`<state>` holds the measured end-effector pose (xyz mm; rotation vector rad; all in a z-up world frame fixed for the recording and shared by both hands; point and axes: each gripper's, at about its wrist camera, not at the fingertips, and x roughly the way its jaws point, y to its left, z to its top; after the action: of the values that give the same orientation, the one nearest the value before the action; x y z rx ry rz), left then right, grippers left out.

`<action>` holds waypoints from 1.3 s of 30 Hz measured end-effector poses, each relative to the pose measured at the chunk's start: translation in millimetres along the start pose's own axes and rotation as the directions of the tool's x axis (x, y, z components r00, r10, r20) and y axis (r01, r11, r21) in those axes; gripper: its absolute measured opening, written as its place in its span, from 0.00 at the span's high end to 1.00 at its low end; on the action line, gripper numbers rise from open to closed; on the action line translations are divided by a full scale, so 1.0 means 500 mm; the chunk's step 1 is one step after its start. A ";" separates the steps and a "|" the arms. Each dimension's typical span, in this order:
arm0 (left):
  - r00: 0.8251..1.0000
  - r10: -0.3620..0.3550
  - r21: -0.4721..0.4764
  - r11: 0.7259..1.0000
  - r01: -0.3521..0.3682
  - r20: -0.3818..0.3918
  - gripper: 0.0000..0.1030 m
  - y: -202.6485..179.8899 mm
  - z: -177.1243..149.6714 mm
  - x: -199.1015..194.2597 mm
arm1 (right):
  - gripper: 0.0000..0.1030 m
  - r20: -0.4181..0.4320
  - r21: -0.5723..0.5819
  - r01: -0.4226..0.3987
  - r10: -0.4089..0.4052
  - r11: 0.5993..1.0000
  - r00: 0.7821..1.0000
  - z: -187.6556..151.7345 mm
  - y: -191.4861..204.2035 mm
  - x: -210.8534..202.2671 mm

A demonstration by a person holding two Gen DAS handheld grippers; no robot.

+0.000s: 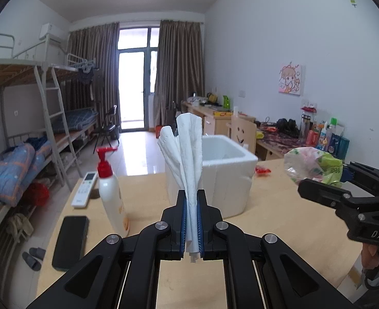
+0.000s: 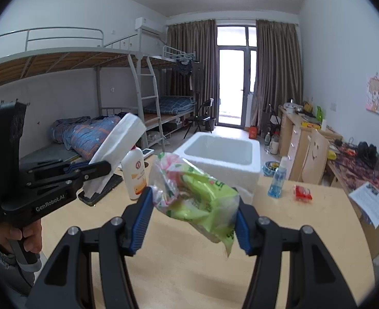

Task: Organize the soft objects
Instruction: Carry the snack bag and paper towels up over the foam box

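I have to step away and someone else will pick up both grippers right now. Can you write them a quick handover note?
Left gripper: jaws shut on a folded white paper towel, held upright above the table.
Right gripper: jaws closed on a green pack in a clear plastic bag, also lifted off the table.
White foam box: on the table just ahead of both grippers, open-topped; nothing shows inside from either view.
Done: both soft items are picked up.
Left: probably carry each one over the foam box and release it inside.
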<state>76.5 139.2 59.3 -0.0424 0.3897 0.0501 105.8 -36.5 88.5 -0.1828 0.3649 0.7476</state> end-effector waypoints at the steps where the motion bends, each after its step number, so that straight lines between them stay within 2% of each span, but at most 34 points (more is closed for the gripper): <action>1: 1.000 -0.001 0.002 1.000 0.001 0.004 0.93 -0.001 0.006 0.001 | 0.40 0.004 -0.006 0.003 -0.003 1.000 1.000 0.004 0.001 0.001; 8: 1.000 0.003 0.021 1.000 -0.004 0.013 0.93 -0.001 0.026 0.009 | 0.40 0.023 -0.026 0.019 -0.019 0.999 1.000 0.031 -0.001 0.015; 22: 0.999 -0.018 0.038 0.999 0.017 0.036 0.93 -0.002 0.092 0.047 | 0.40 0.048 0.028 0.032 -0.033 0.999 0.998 0.092 -0.045 0.049; 39: 1.000 -0.021 0.044 0.999 0.021 0.006 0.93 0.005 0.124 0.149 | 0.40 -0.014 0.046 0.047 -0.046 0.998 0.999 0.115 -0.086 0.152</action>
<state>168.4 147.6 88.0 -0.0032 0.3833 0.0213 201.6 -2.7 113.3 -0.1518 0.3893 0.6918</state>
